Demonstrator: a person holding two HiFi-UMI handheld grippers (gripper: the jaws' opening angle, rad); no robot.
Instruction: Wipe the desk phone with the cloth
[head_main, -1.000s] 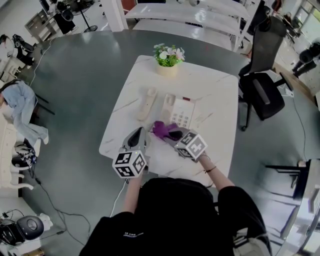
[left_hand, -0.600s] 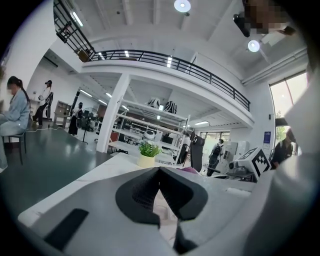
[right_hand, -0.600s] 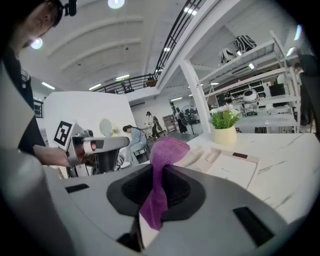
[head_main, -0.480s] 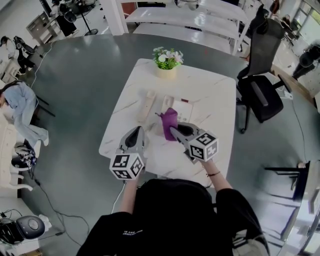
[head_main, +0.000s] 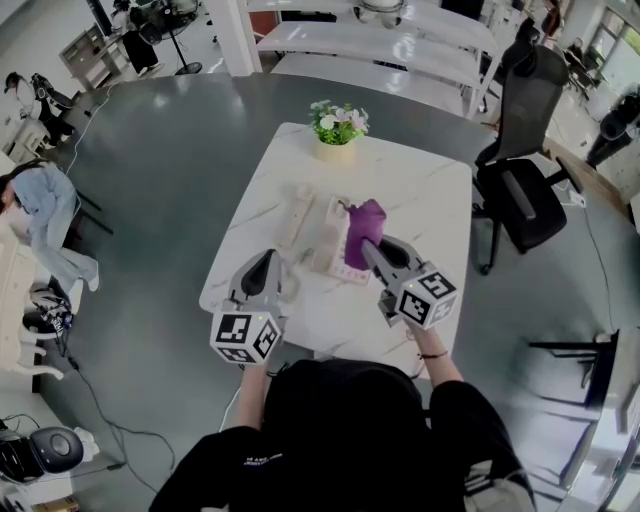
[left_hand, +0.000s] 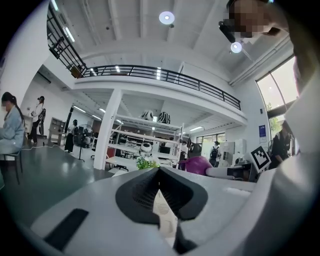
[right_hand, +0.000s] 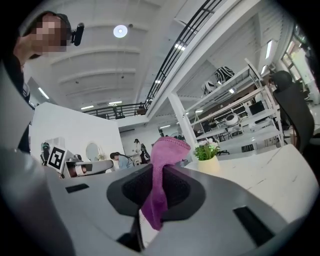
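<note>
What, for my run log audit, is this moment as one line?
right gripper: shut on purple cloth, at desk phone, contact unclear | left gripper: shut, empty | handset: off cradle, left of desk phone

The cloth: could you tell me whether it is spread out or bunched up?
Bunched up: the cloth sticks out as a narrow gathered strip, clamped between the right gripper's jaws, not spread flat.

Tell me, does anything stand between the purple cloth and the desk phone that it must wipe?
Nothing visible does. The right gripper holds the cloth over the right side of the phone. The handset lies to the left, the flower pot farther back.
</note>
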